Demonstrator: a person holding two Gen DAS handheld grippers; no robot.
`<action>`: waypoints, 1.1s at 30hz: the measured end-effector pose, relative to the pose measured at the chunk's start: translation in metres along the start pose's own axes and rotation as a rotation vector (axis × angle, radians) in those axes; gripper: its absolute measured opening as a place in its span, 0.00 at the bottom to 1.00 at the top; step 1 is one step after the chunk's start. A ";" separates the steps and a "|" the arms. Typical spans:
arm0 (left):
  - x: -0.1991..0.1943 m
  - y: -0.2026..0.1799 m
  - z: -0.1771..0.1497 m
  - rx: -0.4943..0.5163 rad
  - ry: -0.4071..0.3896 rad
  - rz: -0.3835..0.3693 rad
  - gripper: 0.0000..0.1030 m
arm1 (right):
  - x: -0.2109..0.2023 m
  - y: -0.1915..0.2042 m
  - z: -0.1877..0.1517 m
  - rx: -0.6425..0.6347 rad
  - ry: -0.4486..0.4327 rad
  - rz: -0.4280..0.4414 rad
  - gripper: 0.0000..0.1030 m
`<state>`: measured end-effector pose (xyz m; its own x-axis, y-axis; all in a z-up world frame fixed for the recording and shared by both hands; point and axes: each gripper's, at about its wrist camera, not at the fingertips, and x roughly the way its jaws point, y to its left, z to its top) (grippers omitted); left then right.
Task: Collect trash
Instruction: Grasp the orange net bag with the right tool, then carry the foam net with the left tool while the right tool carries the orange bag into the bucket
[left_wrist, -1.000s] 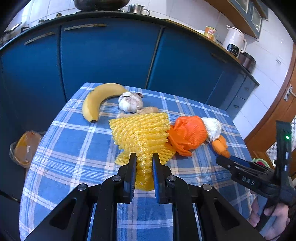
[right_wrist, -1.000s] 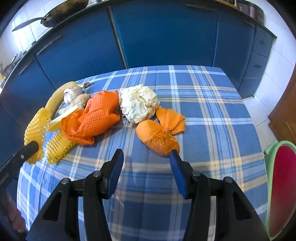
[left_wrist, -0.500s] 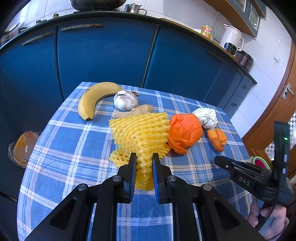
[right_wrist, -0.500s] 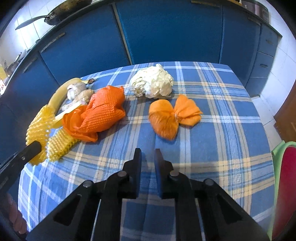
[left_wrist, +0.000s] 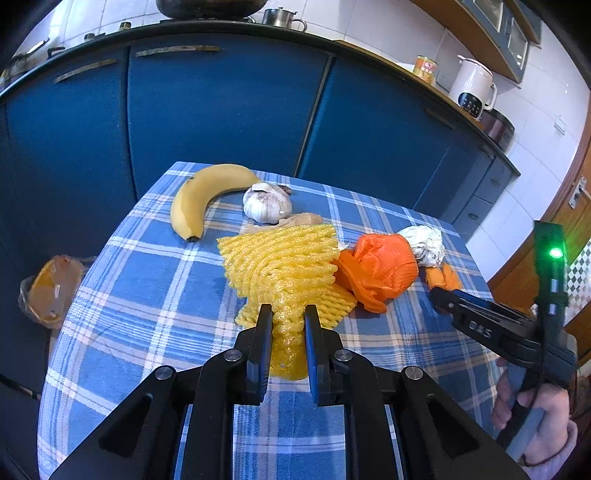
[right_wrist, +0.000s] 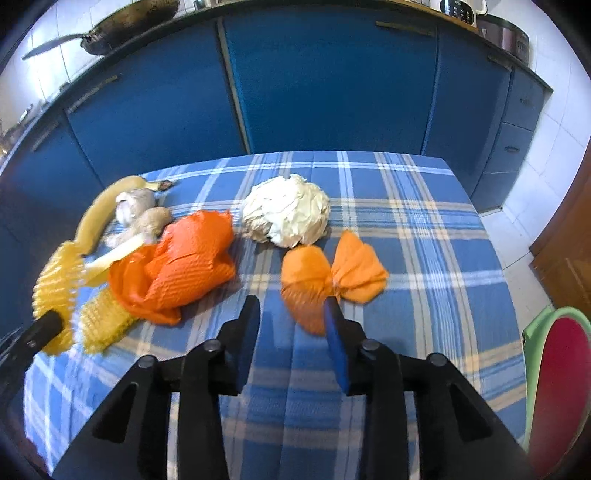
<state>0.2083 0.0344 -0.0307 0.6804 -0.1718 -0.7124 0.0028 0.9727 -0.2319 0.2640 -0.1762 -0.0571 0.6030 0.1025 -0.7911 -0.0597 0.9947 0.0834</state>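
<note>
My left gripper (left_wrist: 287, 314) is shut on the near end of a yellow foam fruit net (left_wrist: 284, 266), which lies on the blue checked tablecloth (left_wrist: 147, 295). Right of the net lie a crumpled orange wrapper (left_wrist: 380, 271), a white paper ball (left_wrist: 424, 243) and a small orange bow-shaped wrapper (left_wrist: 443, 277). In the right wrist view my right gripper (right_wrist: 291, 310) is open, just in front of the bow-shaped wrapper (right_wrist: 332, 277), with its right finger at the wrapper's near edge. The white paper ball (right_wrist: 288, 216), the orange wrapper (right_wrist: 184, 269) and the yellow net (right_wrist: 59, 284) show there too.
A banana (left_wrist: 199, 199), a garlic bulb (left_wrist: 266, 203) and a piece of ginger (left_wrist: 299, 221) lie at the table's far side. An orange bag (left_wrist: 51, 291) sits on the floor at left. A red and green bin (right_wrist: 557, 384) stands at right. Blue cabinets (left_wrist: 221, 110) stand behind.
My right gripper was open, closed half a second ago, and is open again now, nearer the bow-shaped wrapper. My left gripper kept its hold on the yellow net.
</note>
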 end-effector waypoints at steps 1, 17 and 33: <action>0.000 0.000 0.000 0.001 0.001 0.000 0.16 | 0.002 0.000 0.001 -0.007 -0.001 -0.011 0.36; -0.018 -0.015 -0.004 0.031 -0.009 -0.023 0.16 | -0.033 -0.014 -0.011 0.042 -0.033 0.041 0.20; -0.055 -0.075 -0.019 0.145 0.001 -0.132 0.16 | -0.142 -0.051 -0.060 0.141 -0.131 0.098 0.20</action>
<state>0.1567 -0.0317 0.0131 0.6663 -0.2994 -0.6829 0.1975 0.9540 -0.2256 0.1338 -0.2415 0.0141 0.6984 0.1887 -0.6904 -0.0173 0.9688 0.2472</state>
